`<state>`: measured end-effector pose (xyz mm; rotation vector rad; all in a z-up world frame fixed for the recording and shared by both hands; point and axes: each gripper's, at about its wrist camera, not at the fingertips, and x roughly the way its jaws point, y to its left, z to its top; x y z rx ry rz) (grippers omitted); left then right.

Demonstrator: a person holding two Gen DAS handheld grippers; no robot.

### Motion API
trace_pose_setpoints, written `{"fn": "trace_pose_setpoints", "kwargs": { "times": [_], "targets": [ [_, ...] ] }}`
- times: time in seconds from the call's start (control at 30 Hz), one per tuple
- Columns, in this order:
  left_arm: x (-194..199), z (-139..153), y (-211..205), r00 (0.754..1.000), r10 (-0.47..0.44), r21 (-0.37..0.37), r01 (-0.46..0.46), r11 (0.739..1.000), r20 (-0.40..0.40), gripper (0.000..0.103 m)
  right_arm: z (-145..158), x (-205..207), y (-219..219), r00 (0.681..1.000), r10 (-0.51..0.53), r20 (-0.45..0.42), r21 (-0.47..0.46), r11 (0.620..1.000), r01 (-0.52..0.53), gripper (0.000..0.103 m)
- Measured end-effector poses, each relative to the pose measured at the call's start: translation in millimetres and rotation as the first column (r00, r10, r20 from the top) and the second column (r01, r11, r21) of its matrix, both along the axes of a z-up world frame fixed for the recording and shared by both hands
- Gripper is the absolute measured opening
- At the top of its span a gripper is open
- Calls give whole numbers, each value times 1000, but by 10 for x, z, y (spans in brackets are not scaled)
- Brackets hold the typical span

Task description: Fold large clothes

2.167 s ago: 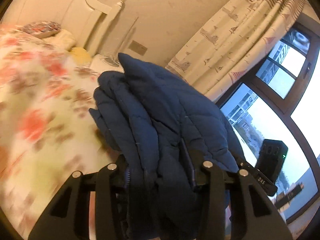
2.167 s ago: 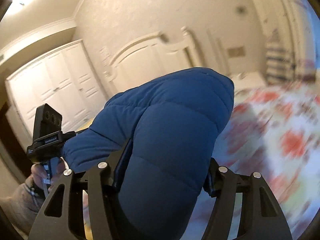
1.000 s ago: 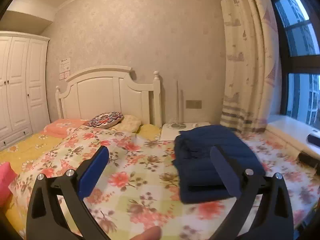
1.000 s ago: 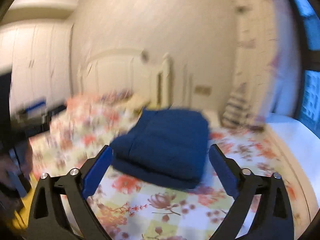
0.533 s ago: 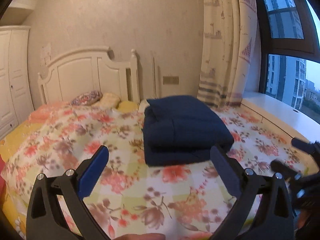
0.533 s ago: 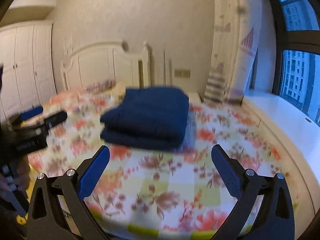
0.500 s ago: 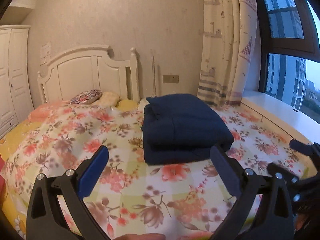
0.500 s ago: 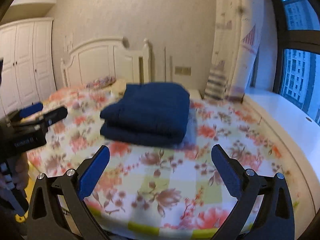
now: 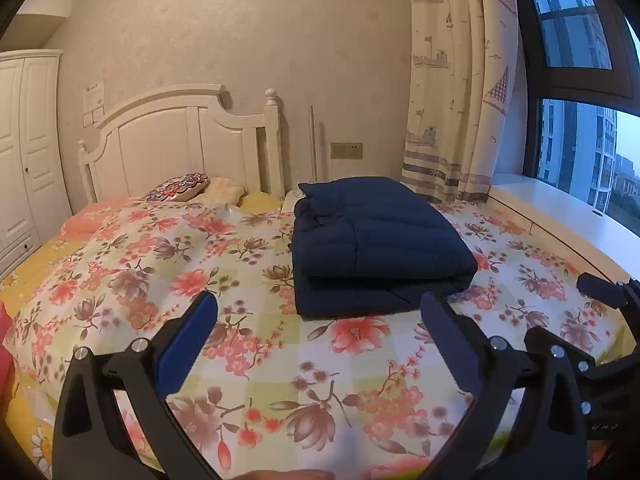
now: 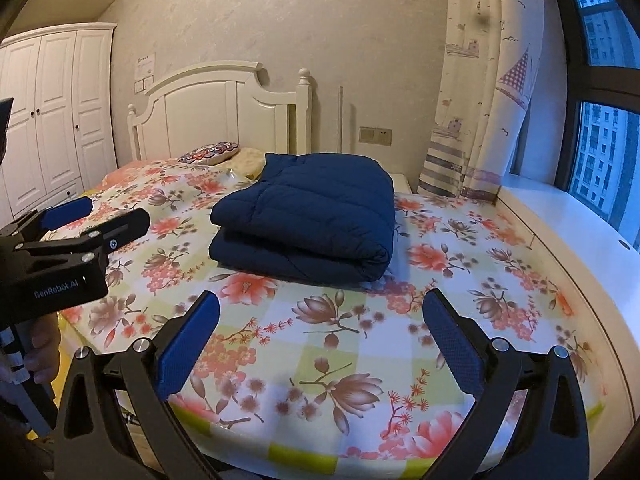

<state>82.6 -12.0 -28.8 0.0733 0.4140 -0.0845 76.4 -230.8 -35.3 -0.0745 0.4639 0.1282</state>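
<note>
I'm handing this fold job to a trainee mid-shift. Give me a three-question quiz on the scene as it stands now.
1. True or false: the left gripper is shut on the navy padded coat.
2. Where does the coat lie? A) hanging from the headboard B) folded on the floral bedspread C) on the window sill
3. Fill in: the right gripper is ____, with nothing between its fingers.

Key:
1. False. Both blue-padded fingers stand wide apart, short of the coat.
2. B. It sits as a folded stack toward the window side of the bed.
3. Open.
</note>
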Motion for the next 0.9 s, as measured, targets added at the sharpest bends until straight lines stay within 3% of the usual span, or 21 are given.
{"fn": "trace_pose_setpoints", "kwargs": {
  "times": [0.9],
  "targets": [
    [-2, -48, 41, 1000, 3, 9, -3, 1000, -9, 101, 14, -22, -32, 1000, -8, 2, 20, 1000, 8, 98]
  ]
}}
